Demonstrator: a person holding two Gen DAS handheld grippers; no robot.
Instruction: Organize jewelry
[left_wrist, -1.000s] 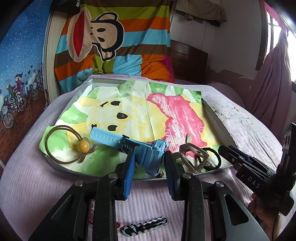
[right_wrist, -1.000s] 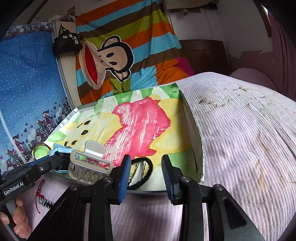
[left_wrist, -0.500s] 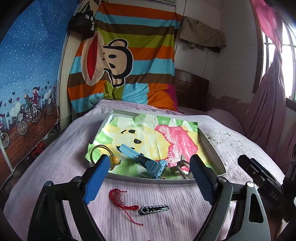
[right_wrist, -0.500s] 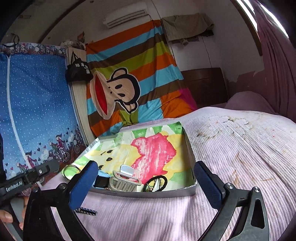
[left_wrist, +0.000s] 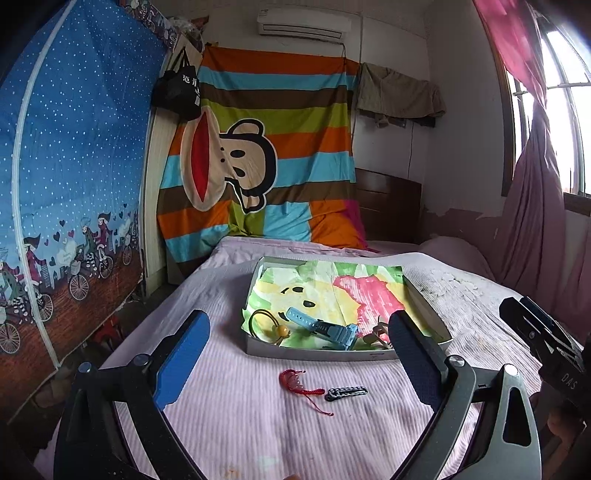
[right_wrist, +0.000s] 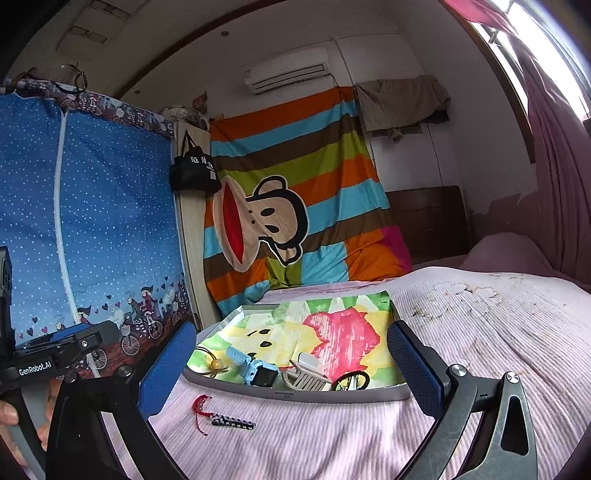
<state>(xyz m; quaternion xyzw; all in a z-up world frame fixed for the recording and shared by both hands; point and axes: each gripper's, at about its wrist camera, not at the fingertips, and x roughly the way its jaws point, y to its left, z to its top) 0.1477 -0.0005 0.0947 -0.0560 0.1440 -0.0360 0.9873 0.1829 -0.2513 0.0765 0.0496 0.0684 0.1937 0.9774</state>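
A shallow grey tray (left_wrist: 317, 352), lined with crinkled paper painted in yellow, pink and green, sits on a ribbed pink bedspread (left_wrist: 236, 413). Inside the tray, along its near edge, lie a thin hair tie with an amber bead (left_wrist: 281, 331), a blue plastic watch (left_wrist: 325, 330) with a perforated strap, a pale toothed hair claw (right_wrist: 308, 374) and a black elastic loop (right_wrist: 351, 380); from the left wrist view the claw is half hidden behind a finger. Just outside the tray's near edge rest a red knotted cord bracelet (left_wrist: 295, 382) and, touching its tail, a black-and-white braided clip (left_wrist: 346, 392).

The left gripper (left_wrist: 295, 354), its blue ridged pads spread wide with the jaws opening, holds nothing. The right gripper (right_wrist: 291, 365) stands fully apart, likewise empty. "GenRobot.AI" reads on the left tool's body in the right wrist view; "DAS" shows on the right tool at the frame edge. Beyond the tray hangs a striped cartoon-monkey sheet (left_wrist: 258, 155); characters on a black bag (left_wrist: 179, 90) are too small to read.
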